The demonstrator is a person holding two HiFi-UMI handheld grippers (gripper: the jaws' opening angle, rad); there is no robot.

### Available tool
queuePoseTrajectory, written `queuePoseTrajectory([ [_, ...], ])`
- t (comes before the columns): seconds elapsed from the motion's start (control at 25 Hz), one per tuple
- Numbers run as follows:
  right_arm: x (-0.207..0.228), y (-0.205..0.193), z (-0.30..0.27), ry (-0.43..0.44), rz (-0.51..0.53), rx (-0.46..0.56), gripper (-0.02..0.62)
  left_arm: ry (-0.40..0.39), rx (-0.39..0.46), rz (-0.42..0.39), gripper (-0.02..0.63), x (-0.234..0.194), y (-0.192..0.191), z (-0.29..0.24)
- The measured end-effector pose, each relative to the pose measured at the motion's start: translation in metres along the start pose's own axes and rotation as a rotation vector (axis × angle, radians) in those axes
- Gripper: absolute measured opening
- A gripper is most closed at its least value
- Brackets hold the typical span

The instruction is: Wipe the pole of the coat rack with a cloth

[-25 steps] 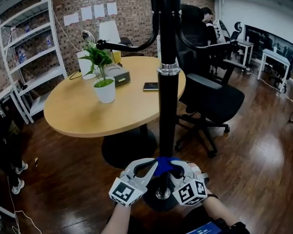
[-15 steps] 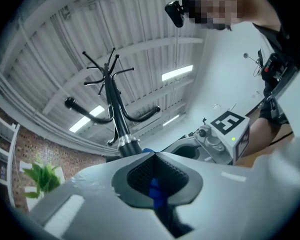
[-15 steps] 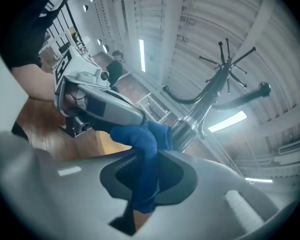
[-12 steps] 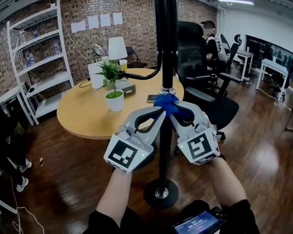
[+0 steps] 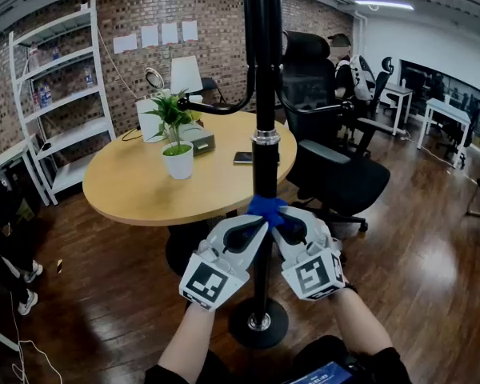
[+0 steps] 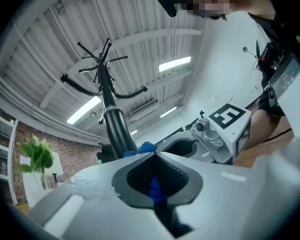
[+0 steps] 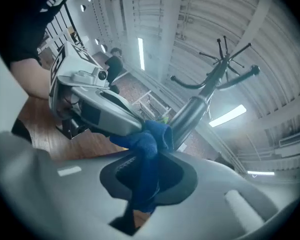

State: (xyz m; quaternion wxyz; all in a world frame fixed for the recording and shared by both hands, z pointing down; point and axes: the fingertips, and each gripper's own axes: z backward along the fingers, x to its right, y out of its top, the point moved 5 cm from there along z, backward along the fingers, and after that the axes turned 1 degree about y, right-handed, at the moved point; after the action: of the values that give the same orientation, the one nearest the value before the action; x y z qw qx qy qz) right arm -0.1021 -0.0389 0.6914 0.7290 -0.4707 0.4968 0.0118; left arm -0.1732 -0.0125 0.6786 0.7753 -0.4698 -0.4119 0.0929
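Left gripper (image 5: 252, 224) and right gripper (image 5: 286, 222): jaws of each clamped on blue cloth (image 5: 267, 207), one from either side. Cloth sits against rack pole (image 5: 264, 170), below silver collar (image 5: 266, 137), well above base (image 5: 258, 323)

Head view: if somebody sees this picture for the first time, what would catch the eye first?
The black pole of the coat rack runs straight down the middle of the view, with a blue cloth held against it. The left gripper and the right gripper each pinch that cloth, one on each side of the pole. Behind them, at the left, a round wooden table carries a potted plant.
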Motion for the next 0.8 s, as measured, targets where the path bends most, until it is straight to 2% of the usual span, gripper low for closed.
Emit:
queuePoseTrajectory([
  [0.2, -0.085, -0.081, 0.007, 0.099, -0.117, -0.056, 0.049, -0.071, -0.13, 0.155, 0.003, 0.061, -0.101, 0.022],
  [0.36, -0.145, -0.144, 0.009, 0.171, -0.2, -0.119, 0.049, -0.136, -0.23, 0.191, 0.003, 0.106, -0.169, 0.033],
  [0.6, -0.245, -0.218, 0.011, 0.327, -0.2, -0.306, 0.049, -0.223, -0.38, 0.29, 0.003, 0.167, -0.273, 0.069],
  [0.8, -0.323, -0.269, 0.01, 0.497, -0.202, -0.438, 0.049, -0.281, -0.45, 0.331, 0.003, 0.197, -0.315, 0.092],
])
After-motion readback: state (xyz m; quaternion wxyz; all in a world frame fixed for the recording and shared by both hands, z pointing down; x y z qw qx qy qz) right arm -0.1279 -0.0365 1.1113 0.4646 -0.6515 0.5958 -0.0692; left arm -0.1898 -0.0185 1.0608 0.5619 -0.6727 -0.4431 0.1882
